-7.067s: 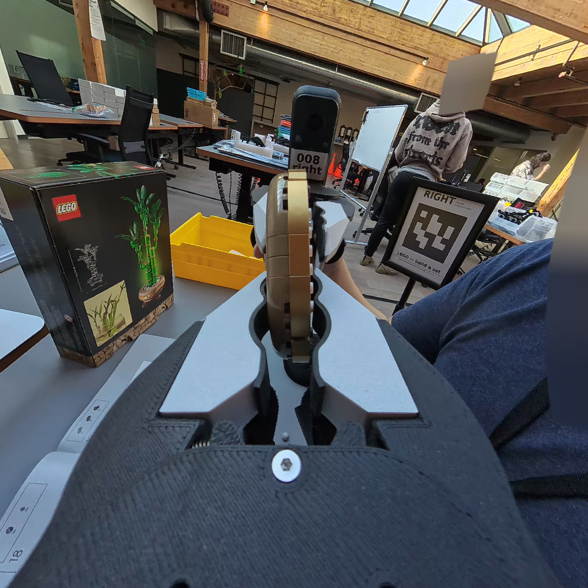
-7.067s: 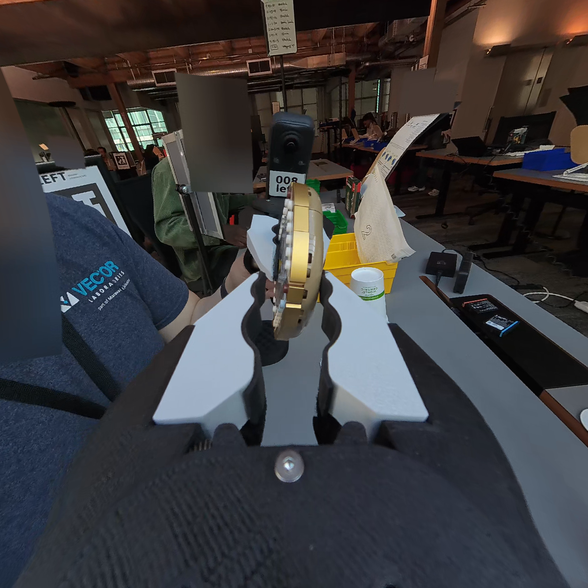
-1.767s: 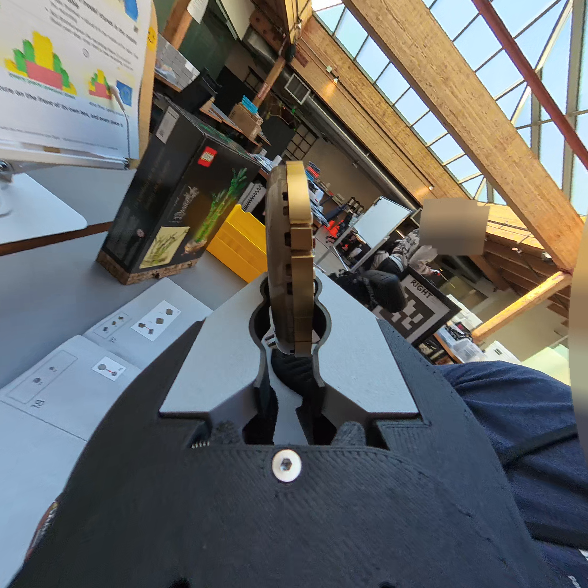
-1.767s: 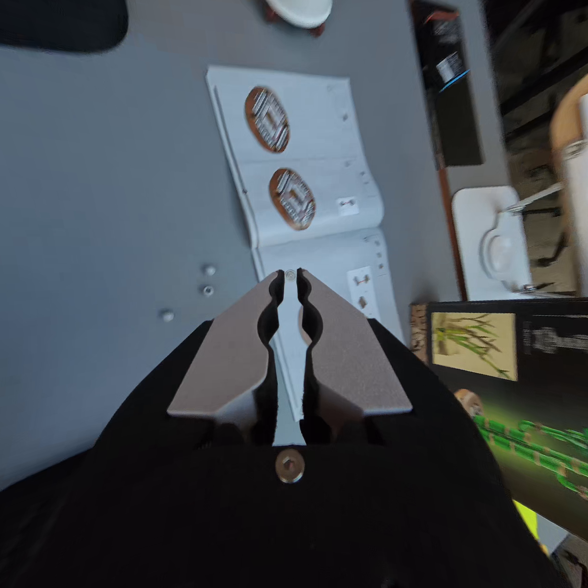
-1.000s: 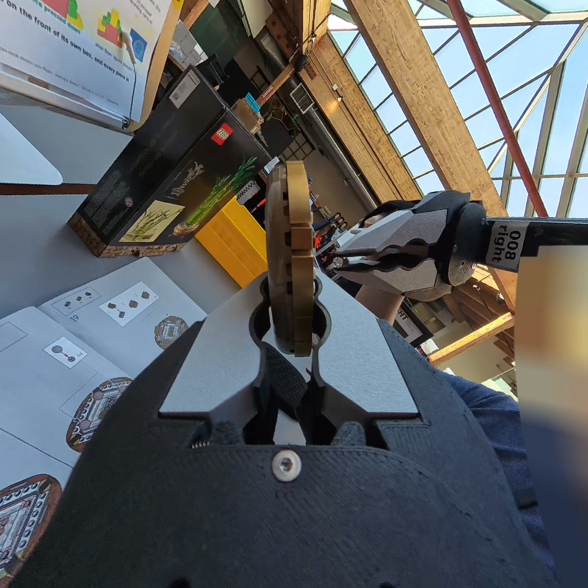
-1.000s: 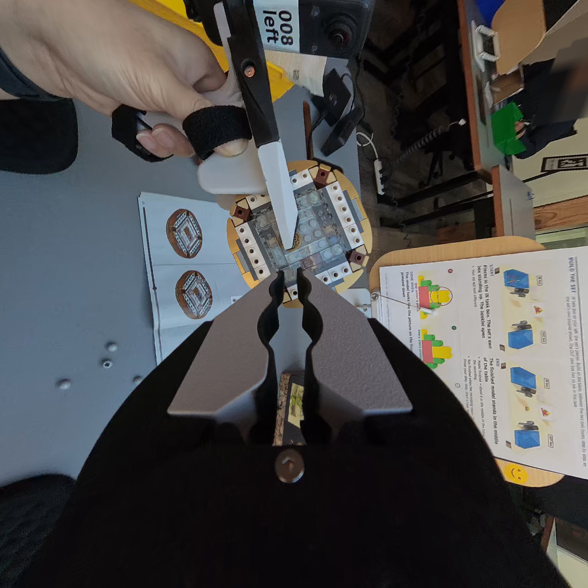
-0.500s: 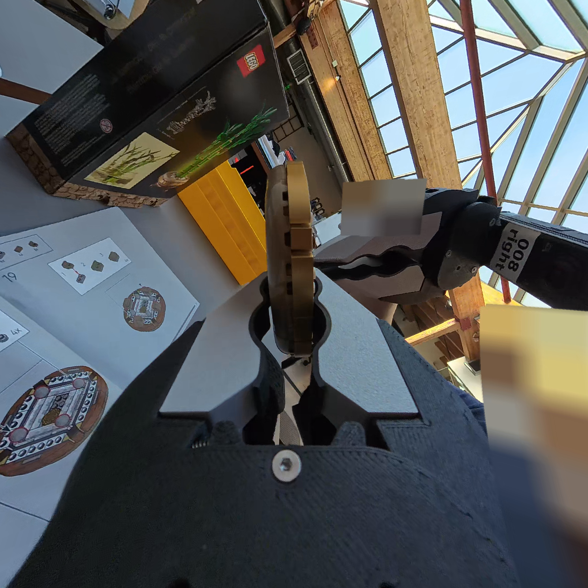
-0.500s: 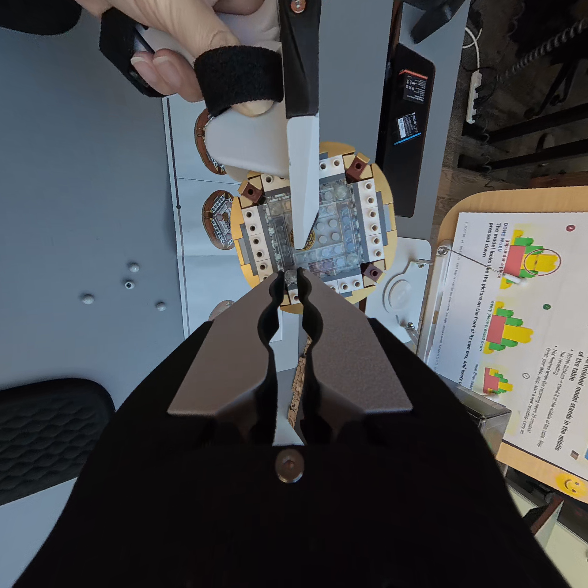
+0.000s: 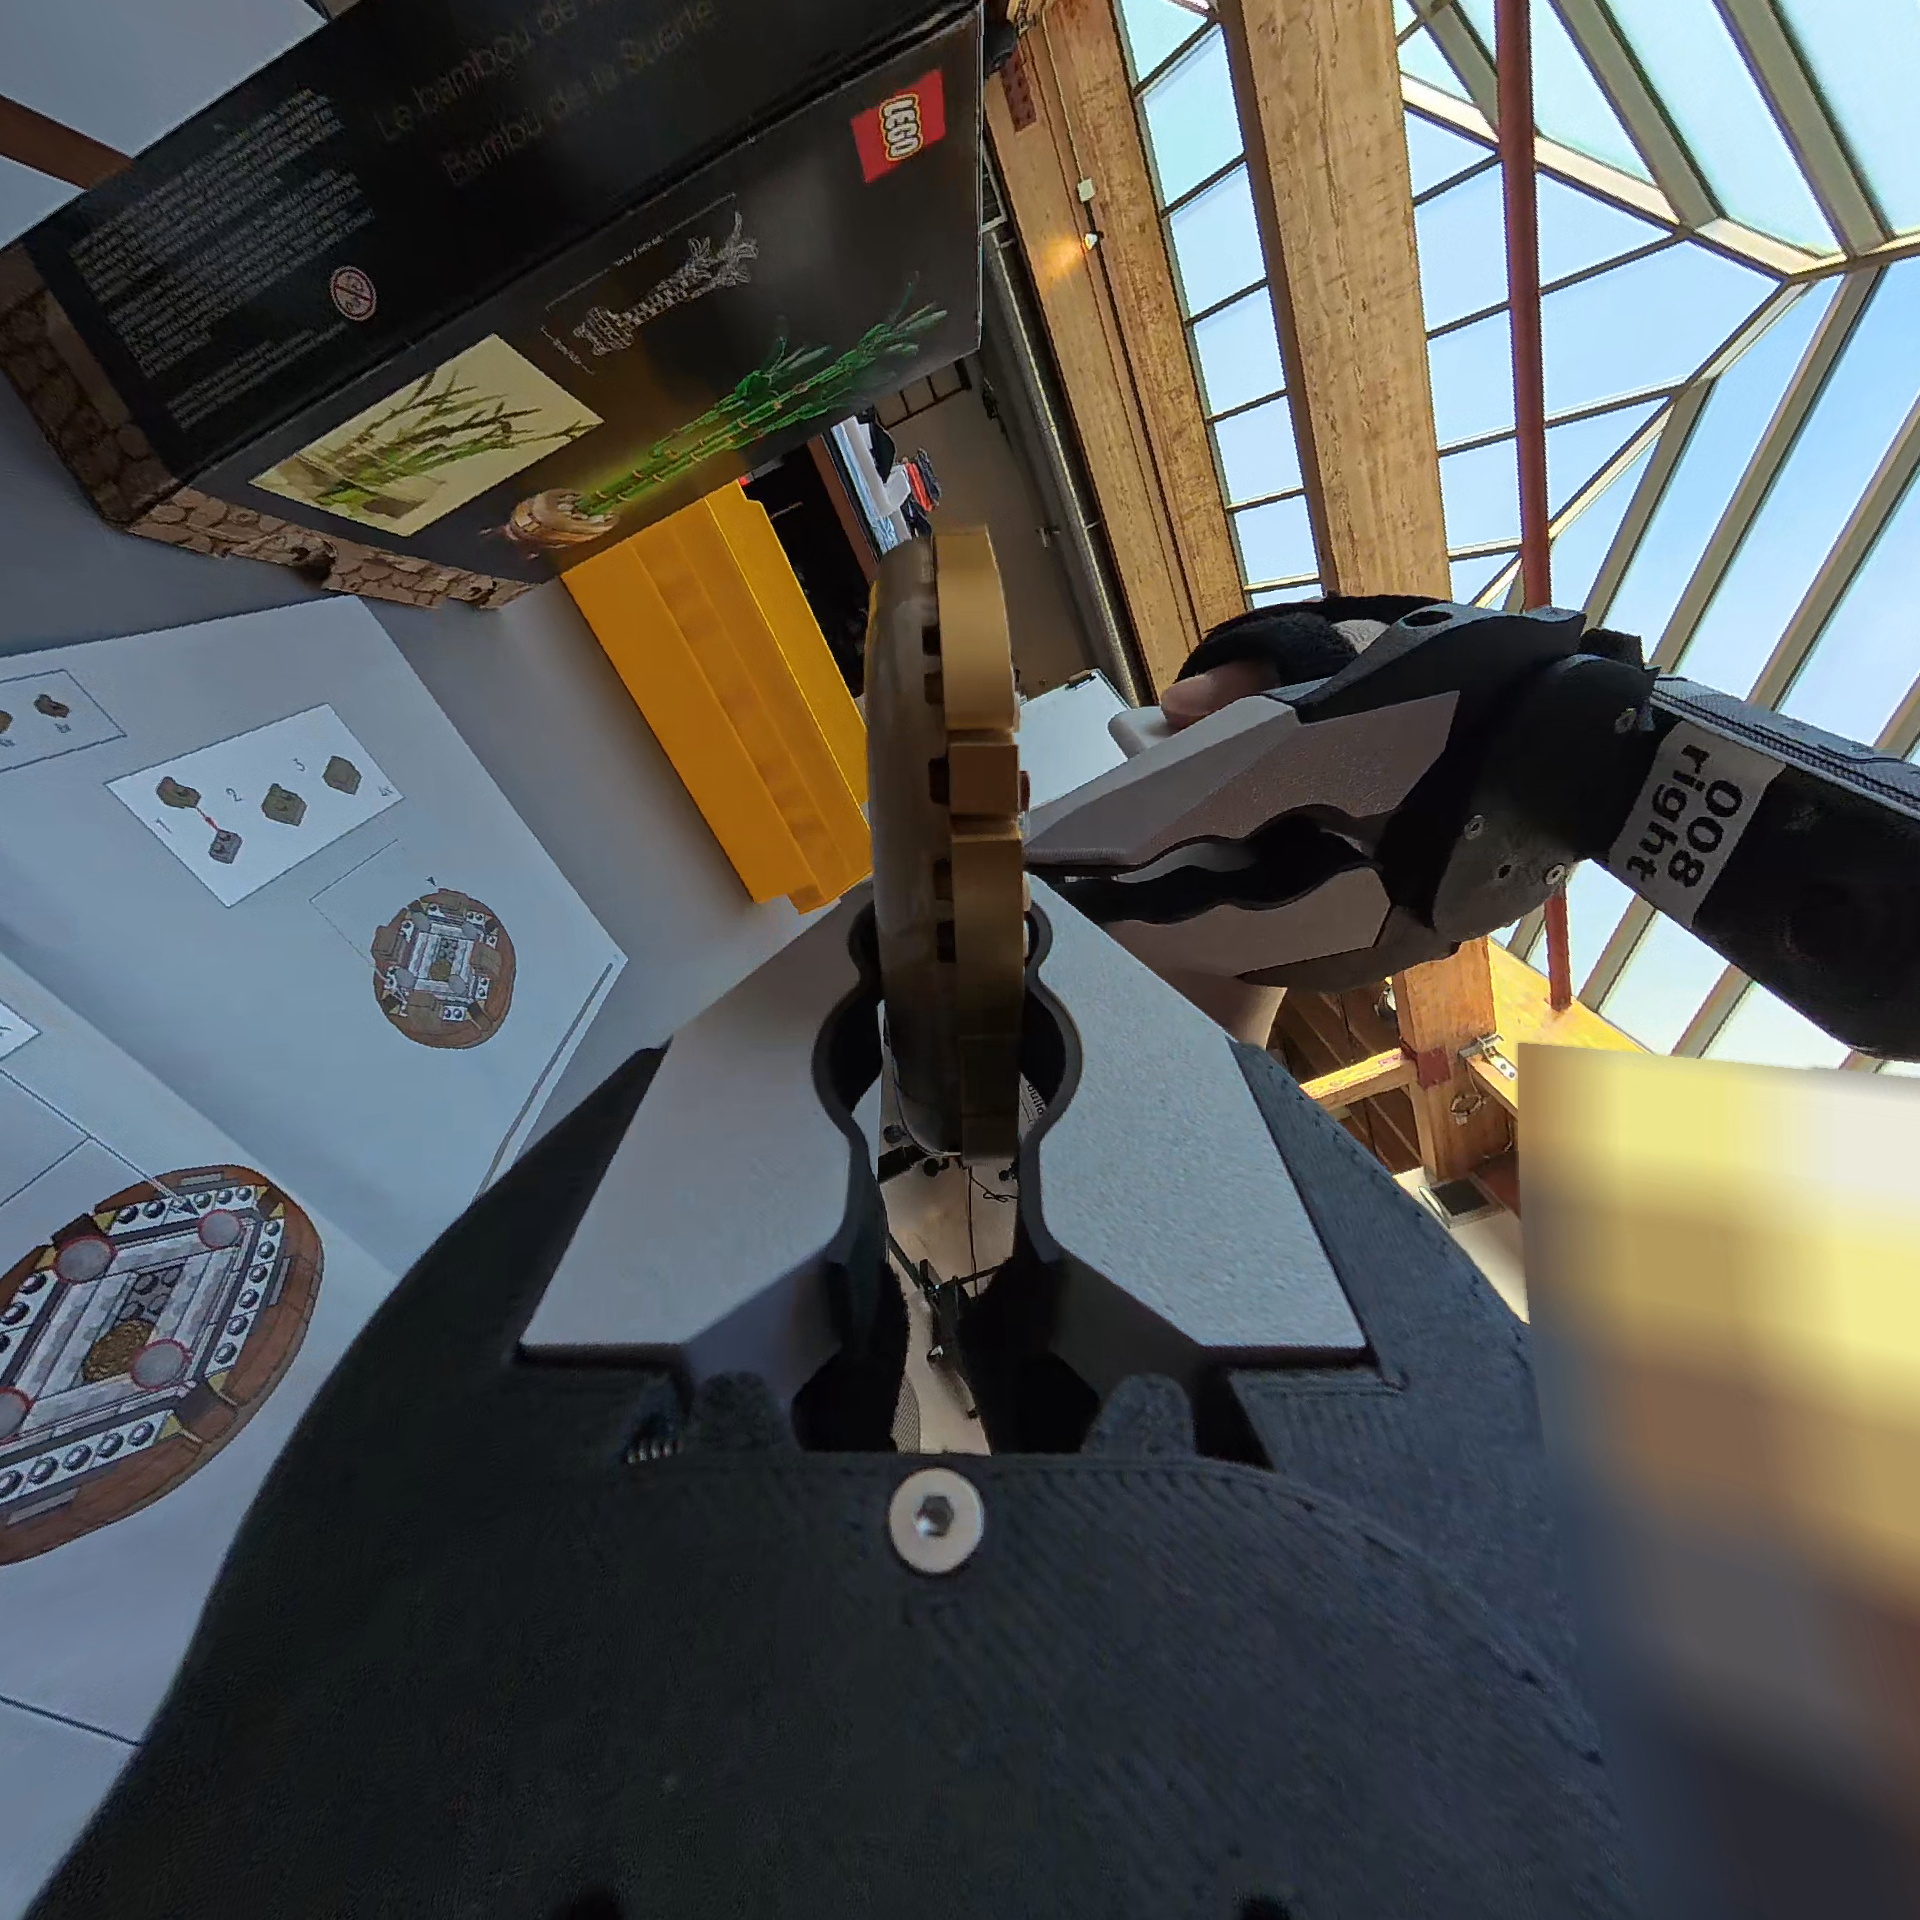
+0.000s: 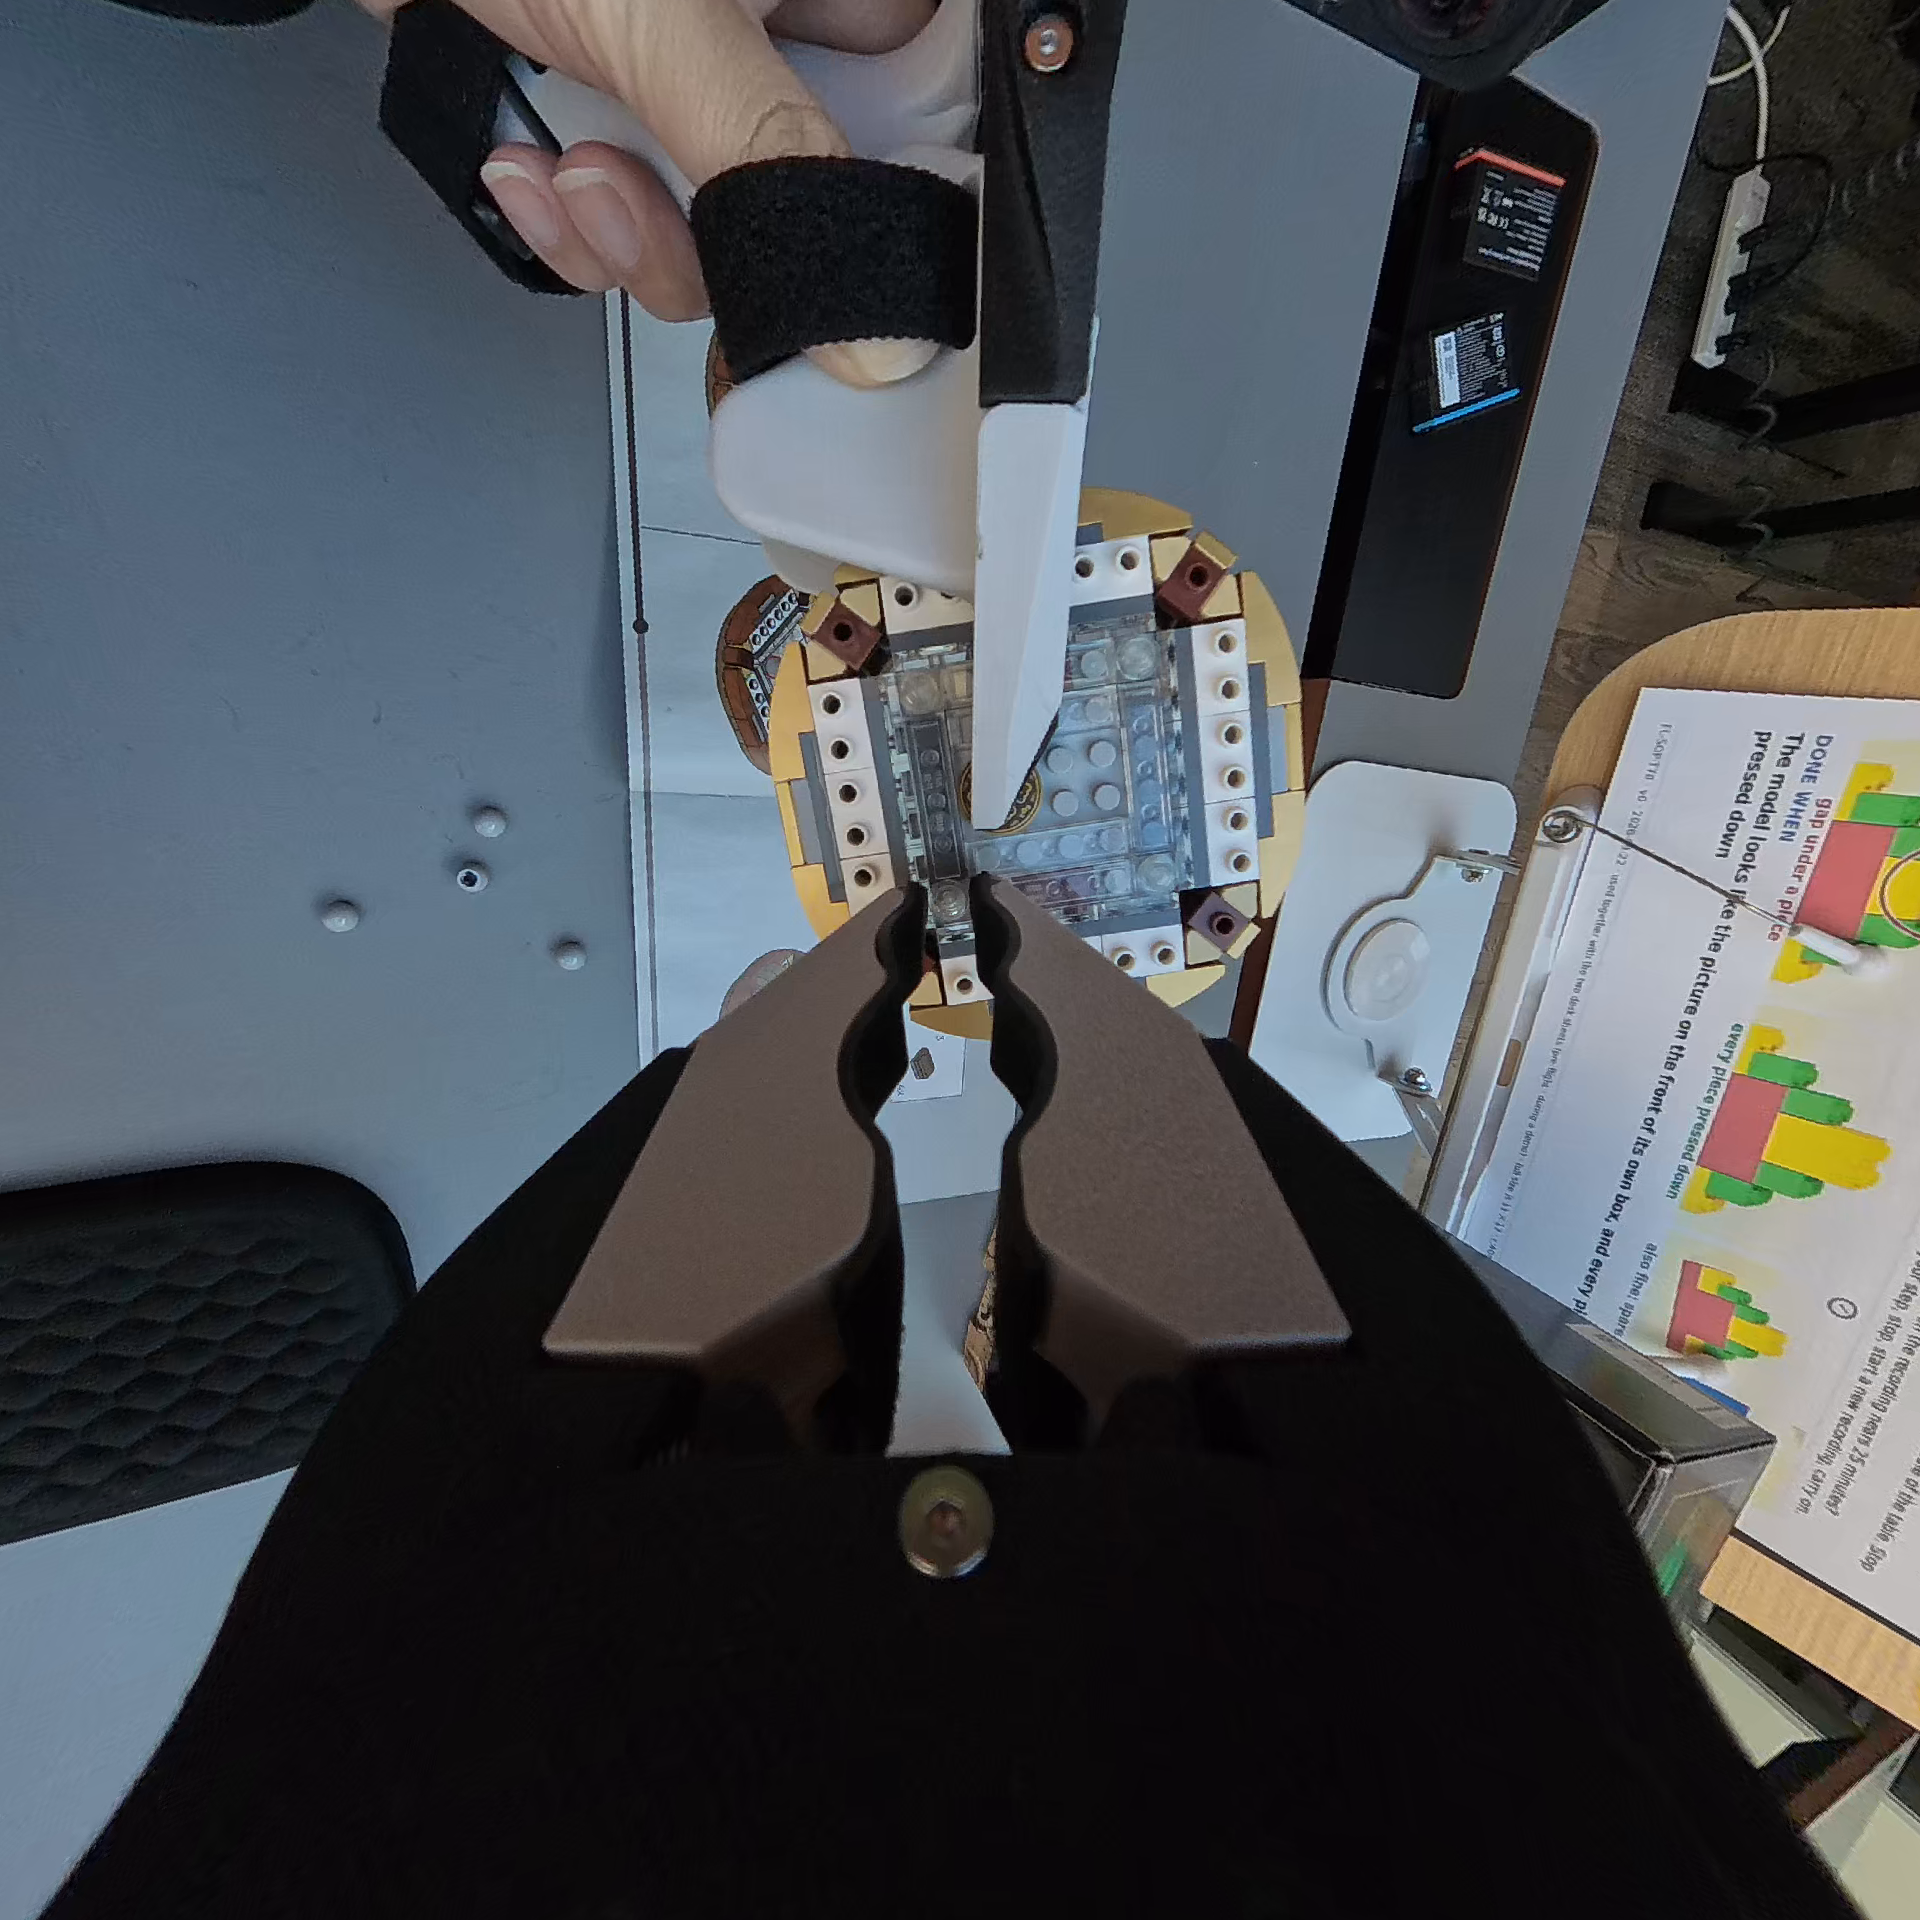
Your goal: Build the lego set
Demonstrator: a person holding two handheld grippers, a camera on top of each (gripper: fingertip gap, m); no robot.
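Gold round model [image 9: 940,831] clamped edge-on in left gripper [image 9: 940,997], right gripper [image 10: 948,902] pinching clear stud [image 10: 948,900] against its face

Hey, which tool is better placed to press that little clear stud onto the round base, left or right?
Right. The right tool already pinches the small clear stud at the studded face of the round gold base. The left tool is clamped on that base's edge, holding it.

Each claw had a black, finely ribbed plastic body with one silver hex screw at its centre, and two pale grey wedge-shaped fingers [image 9: 738,1174] lined with wavy black pads. The right claw [image 9: 1039,868] bore a white label on its black handle (lettered). Black fabric straps [image 10: 831,260] wrapped the hand's fingers.
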